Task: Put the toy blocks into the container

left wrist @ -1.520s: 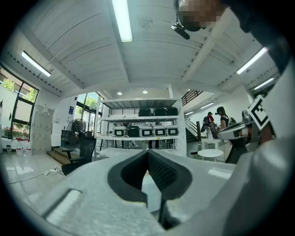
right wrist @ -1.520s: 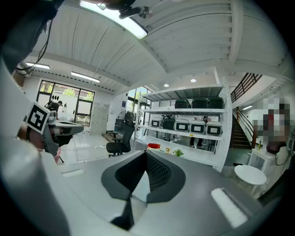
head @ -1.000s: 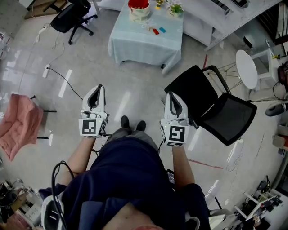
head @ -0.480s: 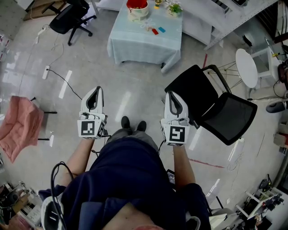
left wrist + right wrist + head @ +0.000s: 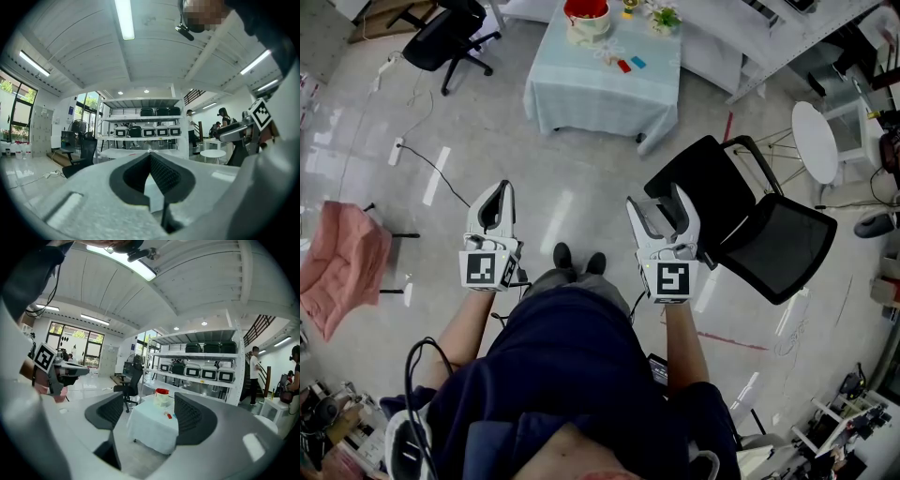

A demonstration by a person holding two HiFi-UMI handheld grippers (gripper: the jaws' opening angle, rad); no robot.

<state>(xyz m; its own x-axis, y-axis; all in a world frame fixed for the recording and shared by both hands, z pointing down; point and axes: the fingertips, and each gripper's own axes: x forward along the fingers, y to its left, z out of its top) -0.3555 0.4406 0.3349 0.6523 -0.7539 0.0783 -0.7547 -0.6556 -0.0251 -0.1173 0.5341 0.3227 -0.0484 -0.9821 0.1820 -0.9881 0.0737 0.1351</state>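
Two pieces, a small red toy block (image 5: 624,66) and a small blue toy block (image 5: 638,62), lie near the red-topped cream container (image 5: 588,21) on the pale-blue-clothed table (image 5: 581,103) well ahead, so the approach looks barely begun and walking within reach comes next, with the left gripper (image 5: 501,192) closed on nothing and the right gripper (image 5: 656,199) empty, its jaws having just been opening.

Bright, even indoor light from long white ceiling tube lamps (image 5: 124,18) and tall windows (image 5: 16,101). Glossy grey floor (image 5: 487,141) carries white glare streaks. Both gripper views bulge strongly, corners black, near foreground soft.
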